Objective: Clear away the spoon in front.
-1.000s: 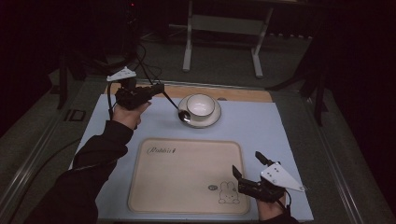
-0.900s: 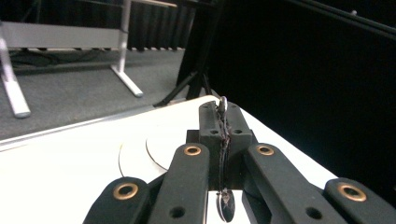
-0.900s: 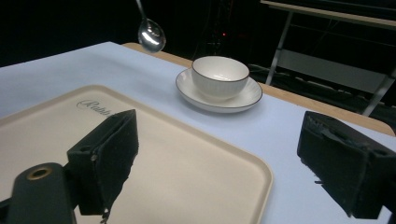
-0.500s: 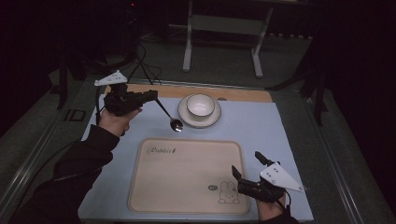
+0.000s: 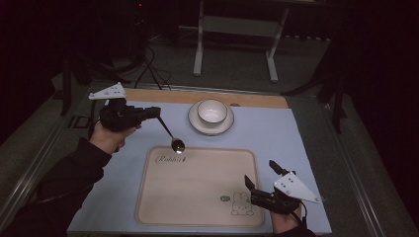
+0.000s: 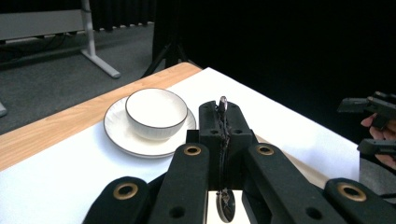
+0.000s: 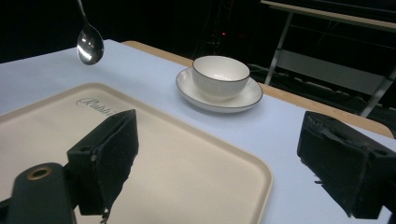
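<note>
Above the surface (image 5: 306, 163), the tray (image 5: 197, 187) lies nearest the person, the bowl (image 5: 212, 111) on its saucer (image 5: 195, 123) beyond. Left tool (image 5: 157, 112) is clamped on the spoon (image 5: 170, 136), handle slanting down from it, bowl end lowest, just over the tray's far-left edge. Right tool (image 5: 258, 174) rests with jaws apart at the tray's near-right corner

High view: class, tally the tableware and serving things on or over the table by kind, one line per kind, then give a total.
Spoon: 1
Bowl: 1
Saucer: 1
Tray: 1
Total: 4
</note>
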`<state>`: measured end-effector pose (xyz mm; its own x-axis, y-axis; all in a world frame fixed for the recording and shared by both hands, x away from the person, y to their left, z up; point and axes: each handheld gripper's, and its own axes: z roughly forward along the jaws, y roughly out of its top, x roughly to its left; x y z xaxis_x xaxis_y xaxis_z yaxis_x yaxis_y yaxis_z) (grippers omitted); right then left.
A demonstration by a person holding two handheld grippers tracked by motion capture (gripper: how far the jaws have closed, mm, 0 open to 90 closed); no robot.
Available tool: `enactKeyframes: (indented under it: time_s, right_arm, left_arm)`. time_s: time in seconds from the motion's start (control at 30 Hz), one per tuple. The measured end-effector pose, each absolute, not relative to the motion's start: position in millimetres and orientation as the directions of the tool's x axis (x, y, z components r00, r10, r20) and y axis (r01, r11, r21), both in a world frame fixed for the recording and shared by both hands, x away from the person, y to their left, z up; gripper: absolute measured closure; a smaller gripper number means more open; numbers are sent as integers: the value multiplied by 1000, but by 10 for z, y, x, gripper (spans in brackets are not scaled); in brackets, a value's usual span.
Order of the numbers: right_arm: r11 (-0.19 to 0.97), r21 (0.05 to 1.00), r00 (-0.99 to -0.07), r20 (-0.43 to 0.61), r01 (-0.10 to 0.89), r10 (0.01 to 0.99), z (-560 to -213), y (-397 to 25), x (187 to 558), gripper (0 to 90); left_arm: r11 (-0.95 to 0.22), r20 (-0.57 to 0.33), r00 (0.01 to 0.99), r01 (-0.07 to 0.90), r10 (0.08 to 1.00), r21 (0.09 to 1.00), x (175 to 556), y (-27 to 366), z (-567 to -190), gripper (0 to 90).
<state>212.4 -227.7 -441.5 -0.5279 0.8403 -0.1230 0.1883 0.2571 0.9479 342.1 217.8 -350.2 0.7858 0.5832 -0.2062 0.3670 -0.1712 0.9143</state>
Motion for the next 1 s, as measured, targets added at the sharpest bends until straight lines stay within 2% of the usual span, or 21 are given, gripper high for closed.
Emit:
enactKeyframes:
  time_s: [0.43, 1.0]
  right_arm:
    - [260, 946, -527, -124, 192, 841, -4424, -2257, 2131, 125]
    - [260, 946, -528, -123, 194, 840, -4427, -2260, 2136, 125]
  left_arm:
    - [-223, -211, 825, 372, 524, 901, 3297, 2350, -3571, 896]
    - [-345, -248, 874, 405, 418, 847, 3247, 2283, -3791, 895]
